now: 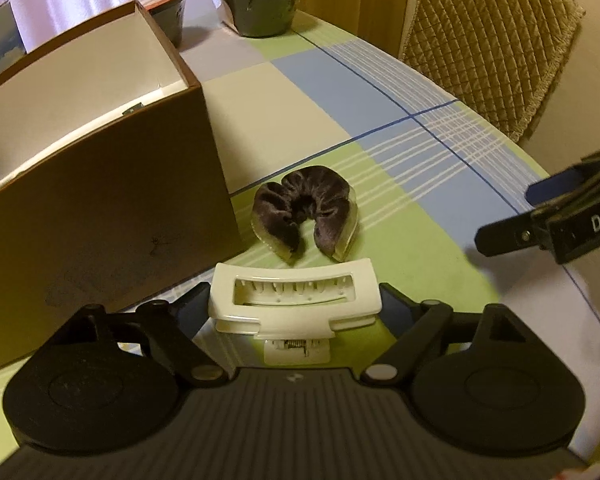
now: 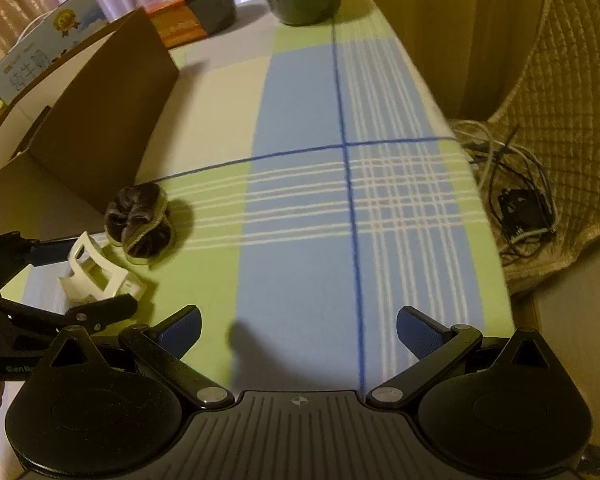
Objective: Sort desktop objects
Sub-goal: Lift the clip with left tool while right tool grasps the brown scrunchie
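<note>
Left claw [image 1: 295,304] gripping one white hair clip [image 1: 294,300], one scrunchie [image 1: 306,212] beyond

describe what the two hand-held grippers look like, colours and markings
Both match: the left hand-held gripper and right hand-held gripper have black linkage arms with silver pivot pins, two round black discs, a ribbed grey body bearing a small crosshair mark, and blue textured finger pads. White lettering shows on the side.
</note>
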### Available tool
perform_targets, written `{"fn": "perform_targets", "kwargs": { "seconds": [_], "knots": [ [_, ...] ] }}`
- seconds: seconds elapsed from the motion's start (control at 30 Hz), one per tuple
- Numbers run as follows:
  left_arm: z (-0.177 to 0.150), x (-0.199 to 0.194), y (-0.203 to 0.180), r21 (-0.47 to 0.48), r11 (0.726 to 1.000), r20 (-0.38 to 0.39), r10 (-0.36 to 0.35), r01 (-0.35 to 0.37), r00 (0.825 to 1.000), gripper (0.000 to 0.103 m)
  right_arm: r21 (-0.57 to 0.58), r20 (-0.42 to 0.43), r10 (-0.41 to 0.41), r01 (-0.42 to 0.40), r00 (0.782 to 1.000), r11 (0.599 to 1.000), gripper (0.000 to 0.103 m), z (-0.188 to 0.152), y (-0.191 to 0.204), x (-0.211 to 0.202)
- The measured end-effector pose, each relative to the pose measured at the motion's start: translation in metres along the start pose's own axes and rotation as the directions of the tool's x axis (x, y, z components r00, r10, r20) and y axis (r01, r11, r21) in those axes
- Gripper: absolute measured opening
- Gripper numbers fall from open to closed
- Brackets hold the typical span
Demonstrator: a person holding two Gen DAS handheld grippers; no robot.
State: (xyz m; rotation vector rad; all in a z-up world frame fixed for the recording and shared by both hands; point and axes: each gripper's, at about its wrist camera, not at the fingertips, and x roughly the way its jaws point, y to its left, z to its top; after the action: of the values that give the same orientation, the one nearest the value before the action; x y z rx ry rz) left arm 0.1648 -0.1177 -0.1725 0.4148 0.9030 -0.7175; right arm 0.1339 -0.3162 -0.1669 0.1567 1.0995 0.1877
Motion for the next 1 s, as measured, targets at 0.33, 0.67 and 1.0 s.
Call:
{"fn": "perform_targets", "kwargs": {
  "seconds": [0.33, 0.67, 1.0],
  "knots": [
    [-0.027, -0.022, 0.045, -0.085, 0.99, -0.011, 0.115, -0.115, 0.993, 0.085, -0.093, 0.029, 0.095, -0.092, 0.995, 0.991, 0.101, 0.014, 0.038, 0.007],
    [-0.066, -0.054, 0.117, -0.293, 0.914, -0.079, 0.271, -0.282, 0.959, 0.085, -0.211, 0.075, 0.16, -0.141, 0.984, 0.967, 0.101, 0.035, 0.101, 0.036],
    [-0.086, -0.076, 0.143, -0.38, 0.867, -0.097, 0.31, -0.323, 0.946, 0.085, -0.355, 0.089, 0.117, -0.078, 0.989, 0.932, 0.053, 0.031, 0.123, 0.07]
  ]
}}
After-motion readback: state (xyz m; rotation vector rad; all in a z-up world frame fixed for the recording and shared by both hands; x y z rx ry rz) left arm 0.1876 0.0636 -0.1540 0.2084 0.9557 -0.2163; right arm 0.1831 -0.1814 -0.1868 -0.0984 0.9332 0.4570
